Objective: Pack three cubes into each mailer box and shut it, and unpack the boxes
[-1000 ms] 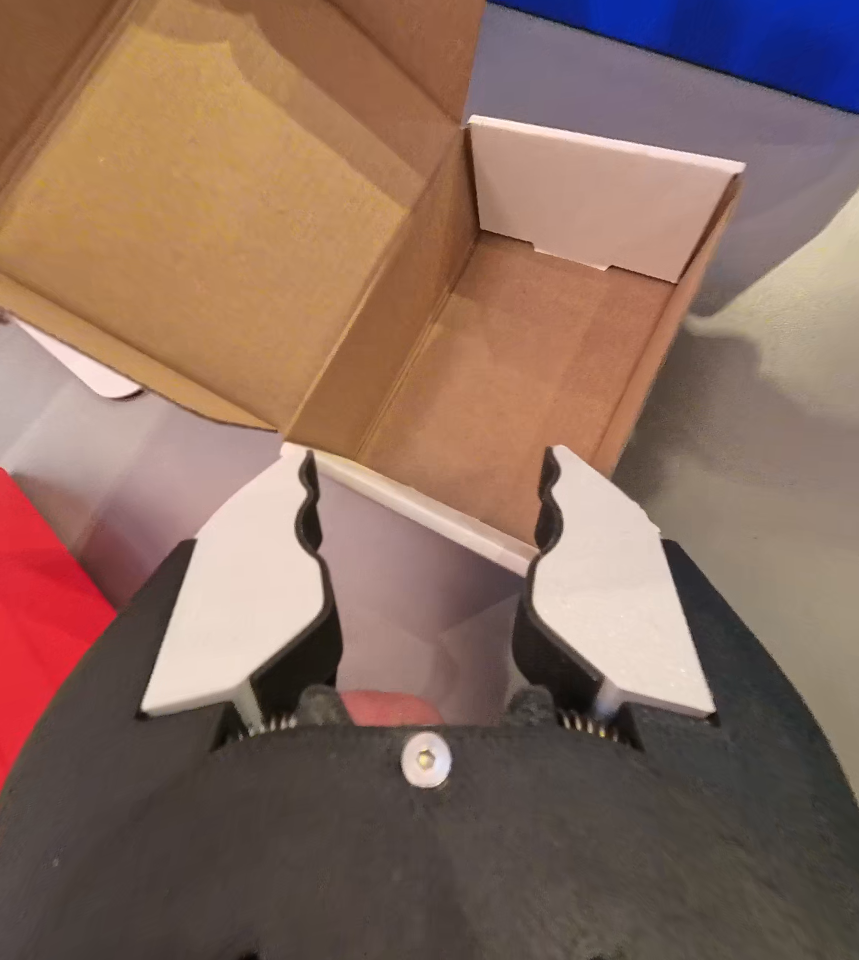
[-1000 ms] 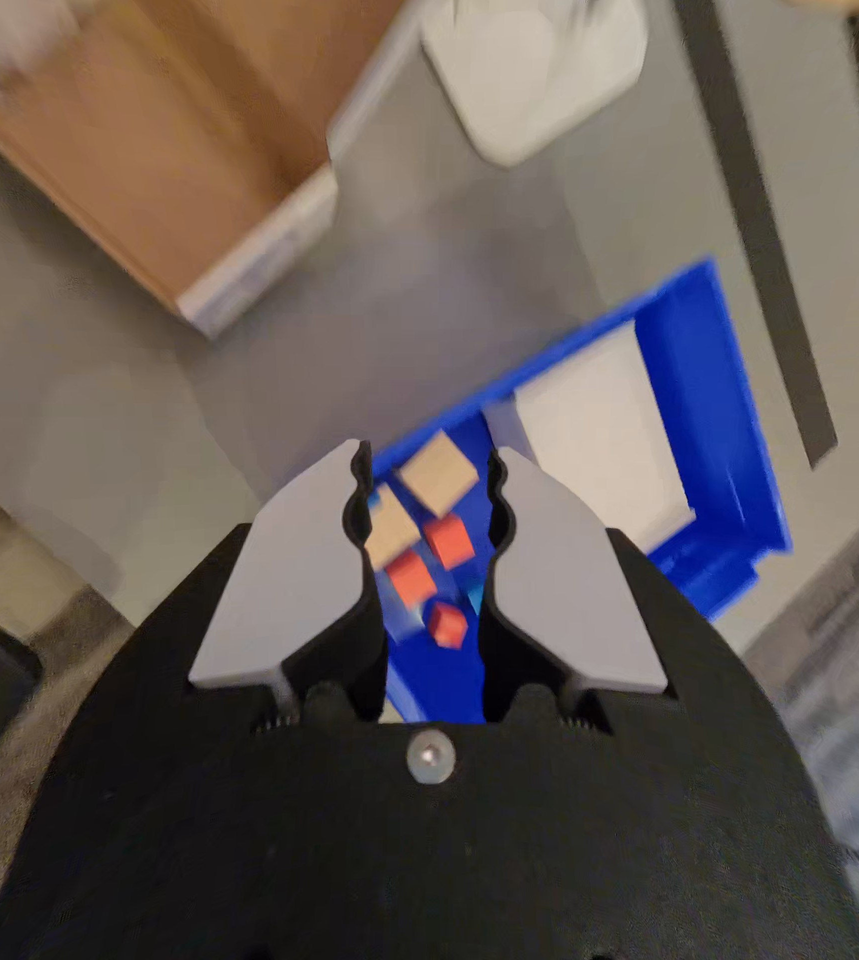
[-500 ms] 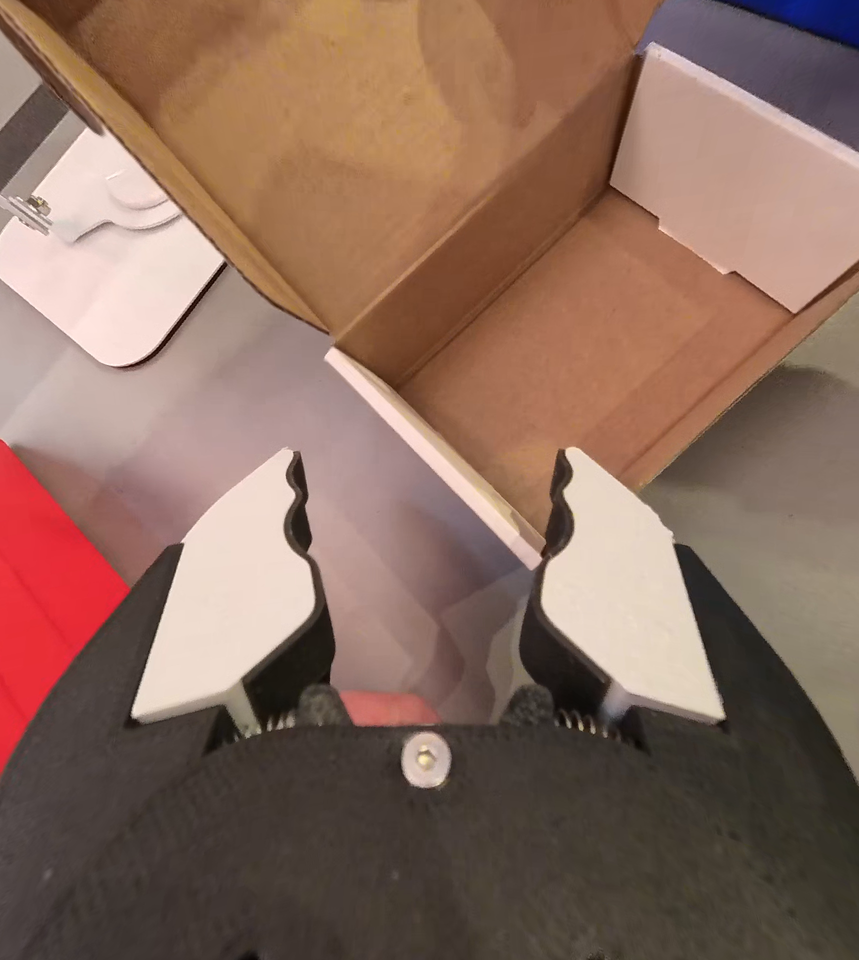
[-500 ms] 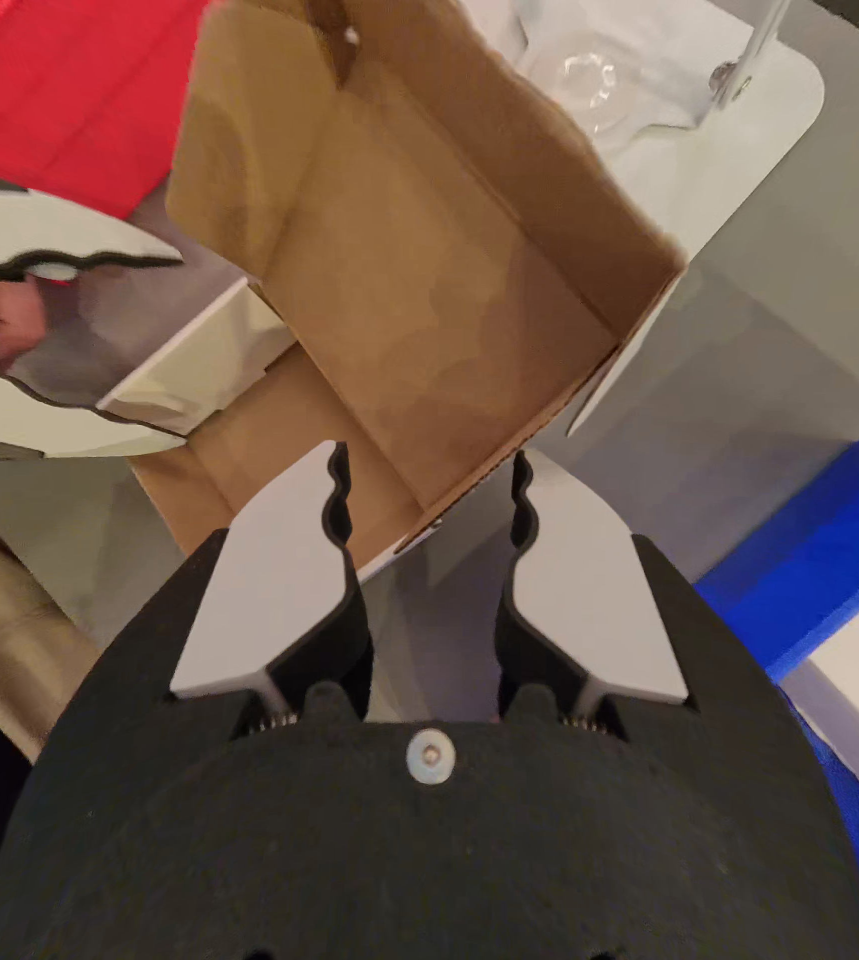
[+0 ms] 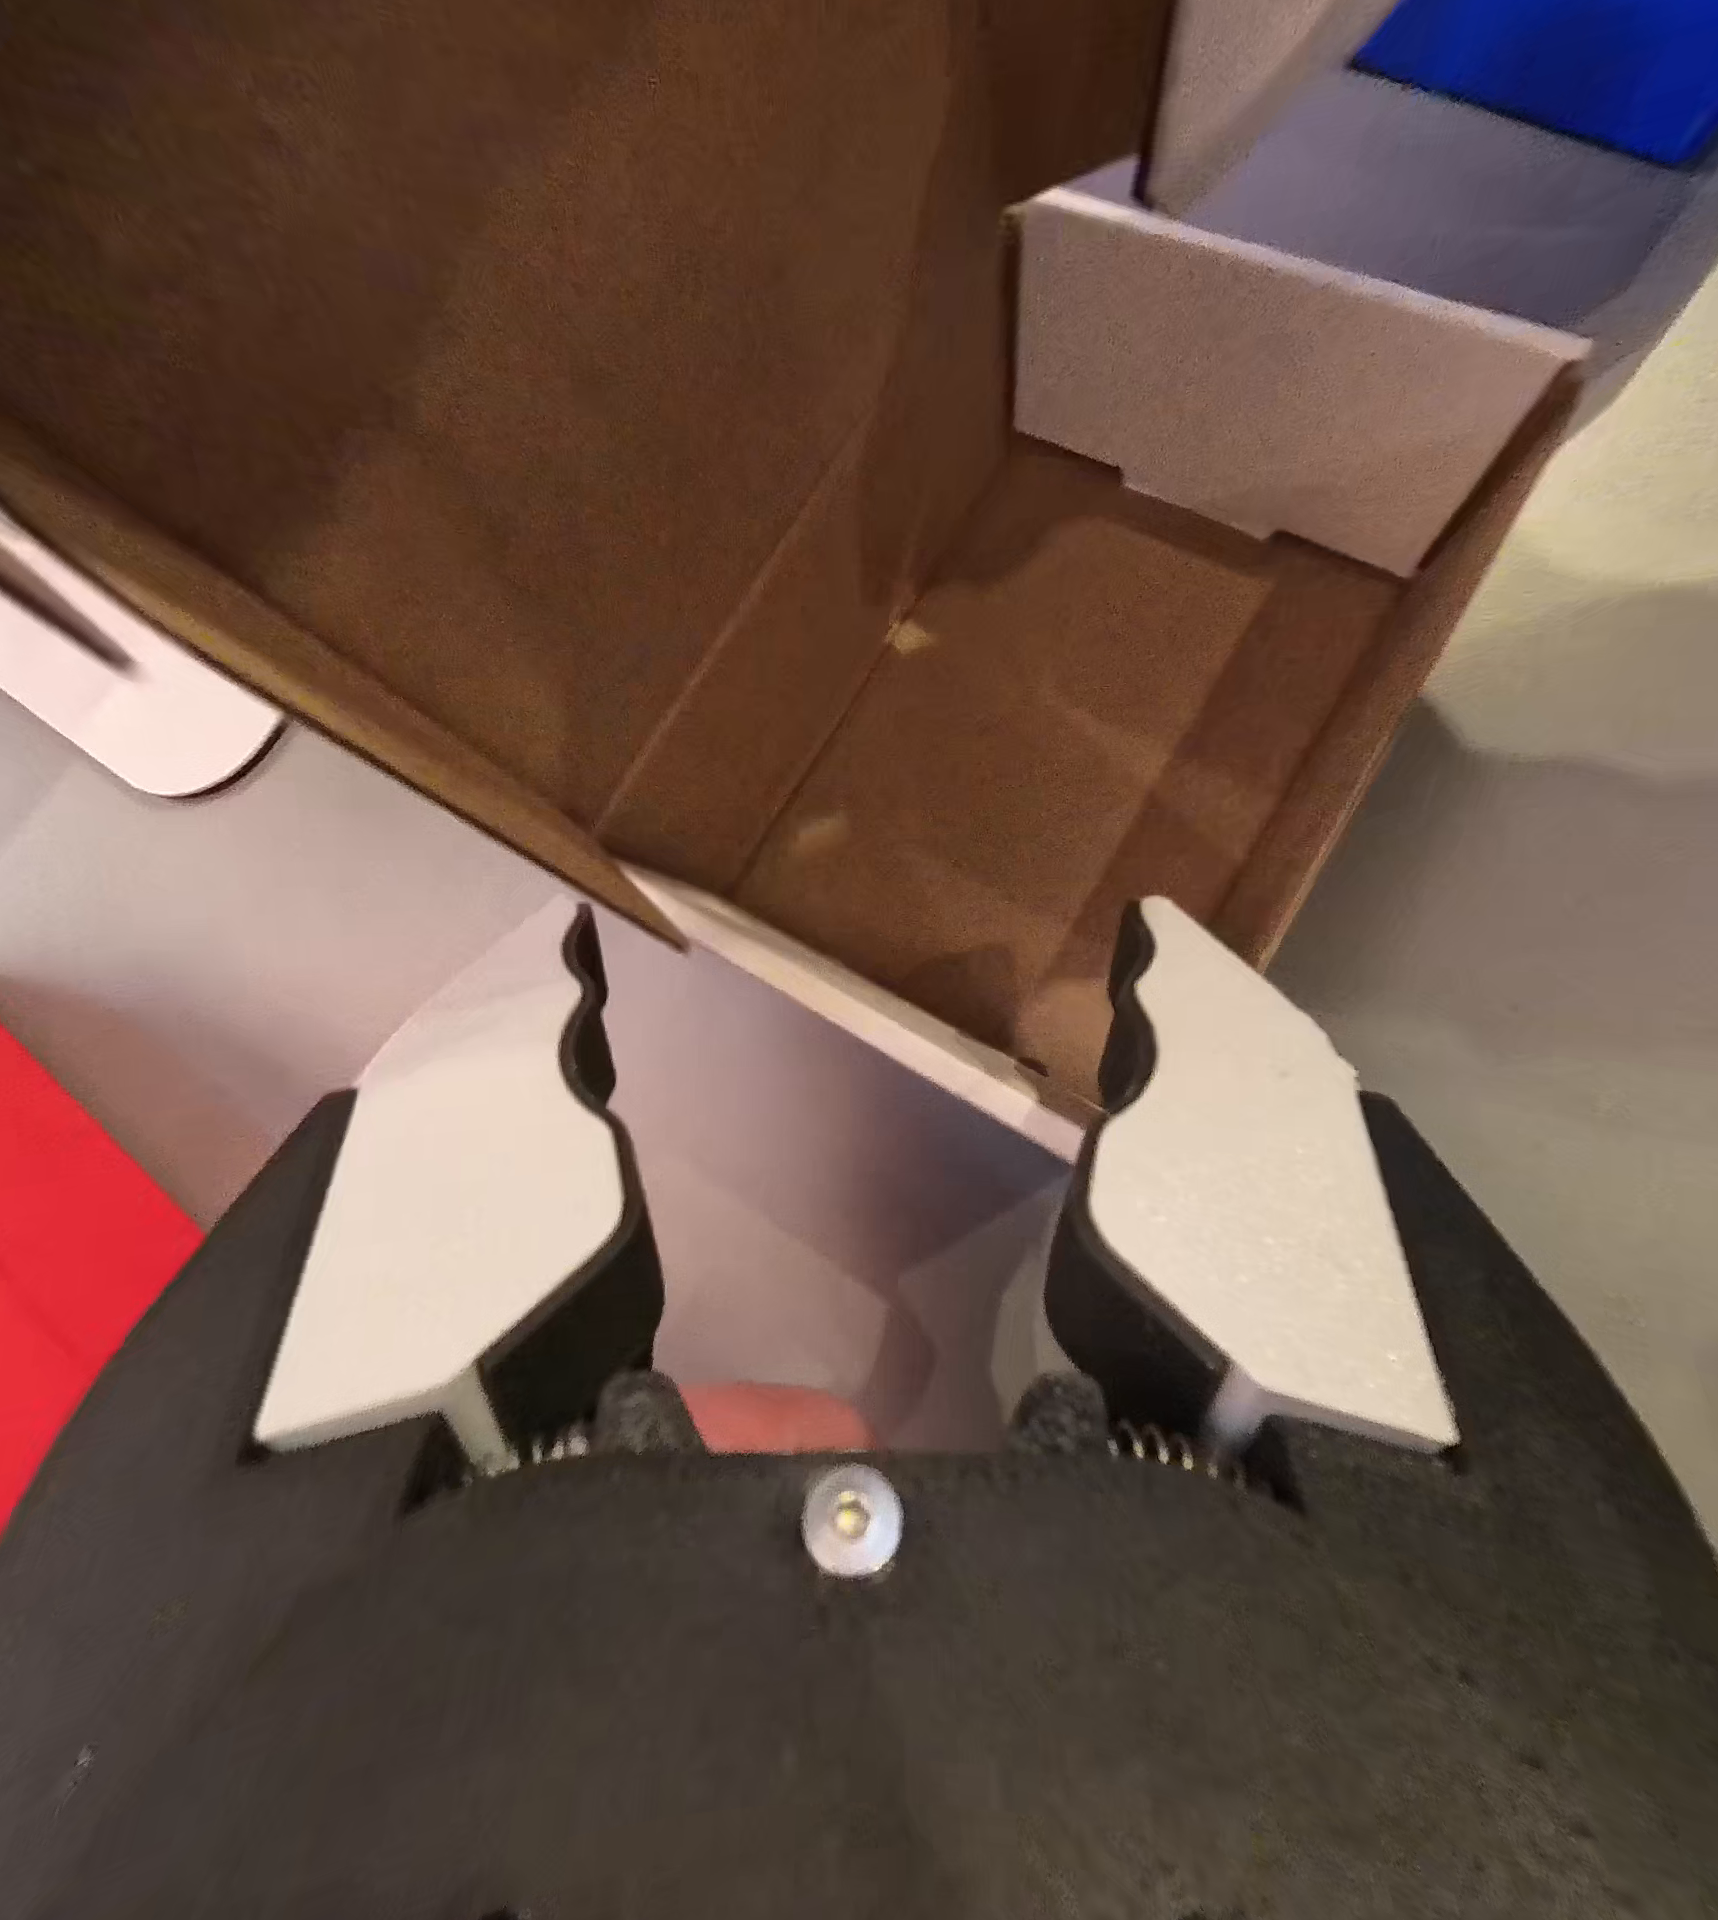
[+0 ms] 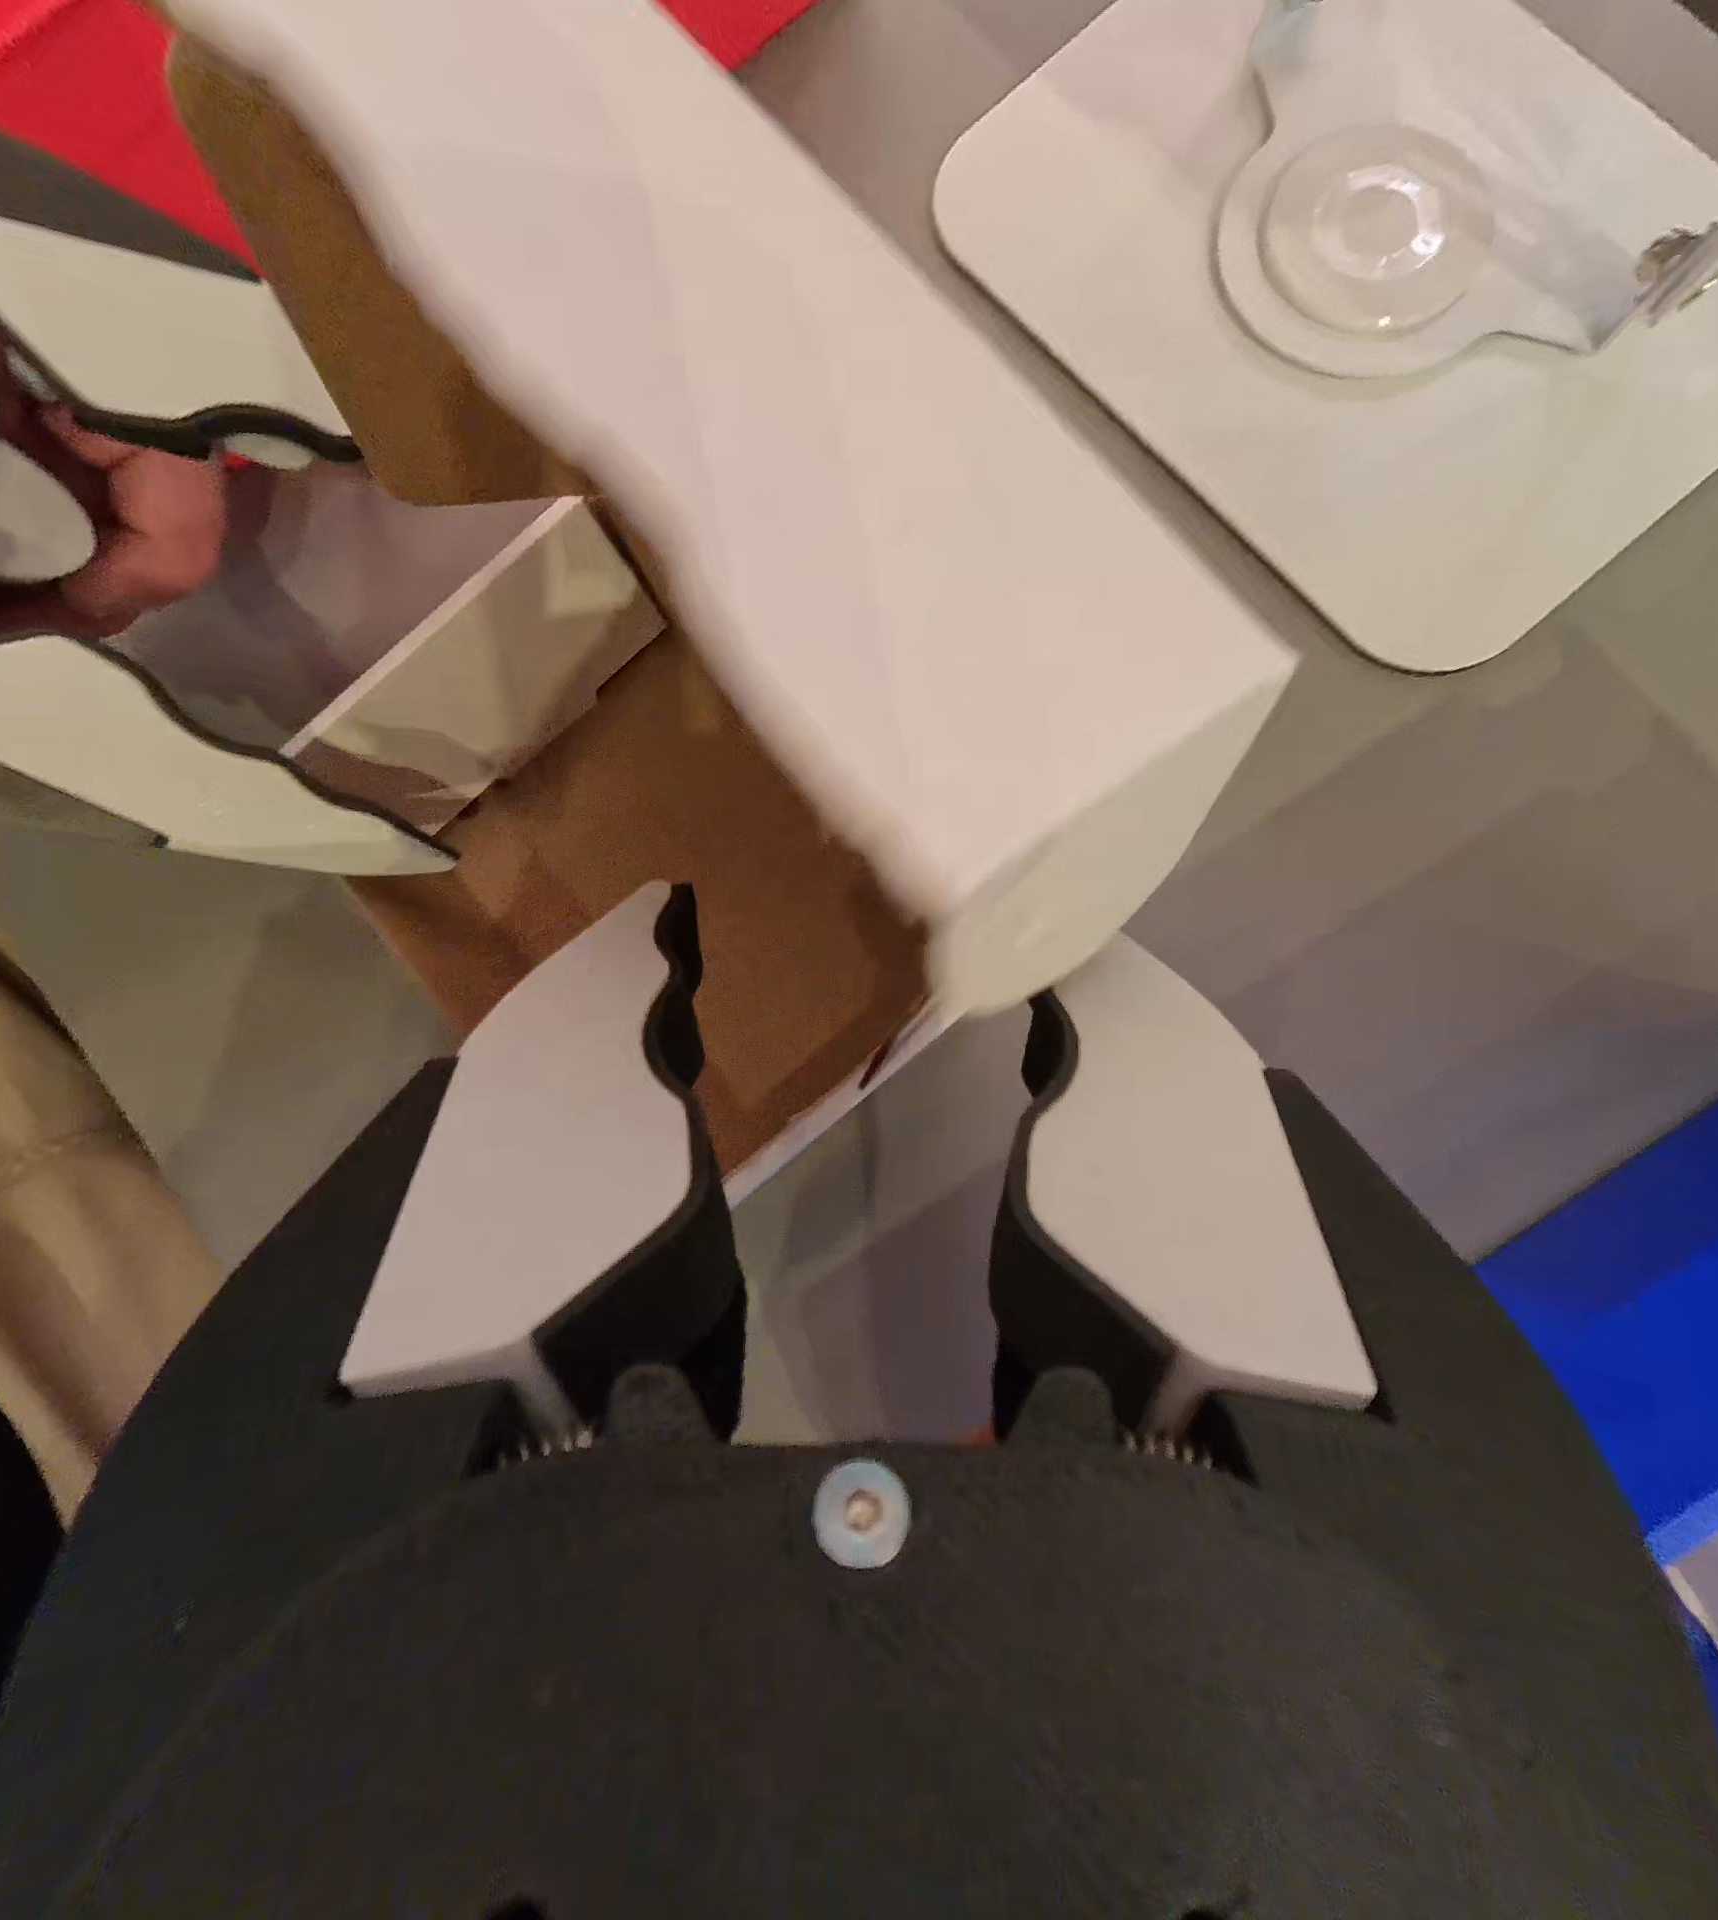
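The brown cardboard mailer box with white outer faces (image 5: 1094,727) sits on the grey worktop (image 5: 1613,987), its floor bare, no cubes visible inside. Its hinged lid (image 6: 834,468) hangs tilted over the cavity, part-way between open and shut.

The left tool (image 5: 855,997) is spread wide, gripping nothing, with the box's near white wall edge just ahead at twelve o'clock. The right tool (image 6: 860,977) is likewise parted and empty, and the lid's front flap appears to touch its right fingertip at one o'clock.

Judging by the bare floor, the lid should be eased back fully, not dropped. Steadying the base with the left tool would keep the light carton from skidding. Cubes likely wait in the blue plastic bin (image 6: 1665,1299) at four o'clock.
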`<action>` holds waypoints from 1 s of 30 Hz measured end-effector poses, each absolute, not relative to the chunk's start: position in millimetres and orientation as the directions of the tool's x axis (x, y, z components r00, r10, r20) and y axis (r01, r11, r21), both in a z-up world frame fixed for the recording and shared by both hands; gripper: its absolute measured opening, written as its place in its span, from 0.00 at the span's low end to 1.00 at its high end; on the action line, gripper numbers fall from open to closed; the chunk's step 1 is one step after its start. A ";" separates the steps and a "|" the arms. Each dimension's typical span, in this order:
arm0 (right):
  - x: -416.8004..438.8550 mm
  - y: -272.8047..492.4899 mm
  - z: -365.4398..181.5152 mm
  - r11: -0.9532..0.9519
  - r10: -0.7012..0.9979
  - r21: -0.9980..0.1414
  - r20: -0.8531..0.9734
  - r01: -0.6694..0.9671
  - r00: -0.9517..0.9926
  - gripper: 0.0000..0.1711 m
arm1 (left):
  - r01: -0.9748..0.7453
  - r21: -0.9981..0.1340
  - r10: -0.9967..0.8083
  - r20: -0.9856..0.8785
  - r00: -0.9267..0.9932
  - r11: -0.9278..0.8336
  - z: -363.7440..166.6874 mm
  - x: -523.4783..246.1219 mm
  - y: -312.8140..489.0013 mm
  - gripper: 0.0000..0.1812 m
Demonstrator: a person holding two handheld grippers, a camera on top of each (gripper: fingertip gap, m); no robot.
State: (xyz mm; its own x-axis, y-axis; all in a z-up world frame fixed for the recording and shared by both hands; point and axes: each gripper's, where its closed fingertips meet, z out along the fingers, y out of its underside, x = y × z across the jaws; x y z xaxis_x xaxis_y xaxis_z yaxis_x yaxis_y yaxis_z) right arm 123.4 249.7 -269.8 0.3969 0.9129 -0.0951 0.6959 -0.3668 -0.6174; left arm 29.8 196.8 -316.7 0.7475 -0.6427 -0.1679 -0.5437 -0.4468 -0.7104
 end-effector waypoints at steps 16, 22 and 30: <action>120.8 228.2 -270.8 -0.442 0.895 -0.601 -0.246 0.667 0.371 0.47 | -0.587 -0.715 -0.676 -0.217 0.704 -0.381 -312.9 35.6 197.3 0.49; 122.3 218.4 -275.7 -0.417 0.908 -0.569 -0.230 0.709 0.349 0.54 | -0.600 -0.710 -0.682 -0.232 0.694 -0.369 -312.2 36.2 197.1 0.48; 129.0 201.7 -285.5 -0.429 0.903 -0.513 -0.252 0.743 0.347 0.58 | -0.614 -0.699 -0.670 -0.259 0.696 -0.367 -311.4 34.7 198.6 0.46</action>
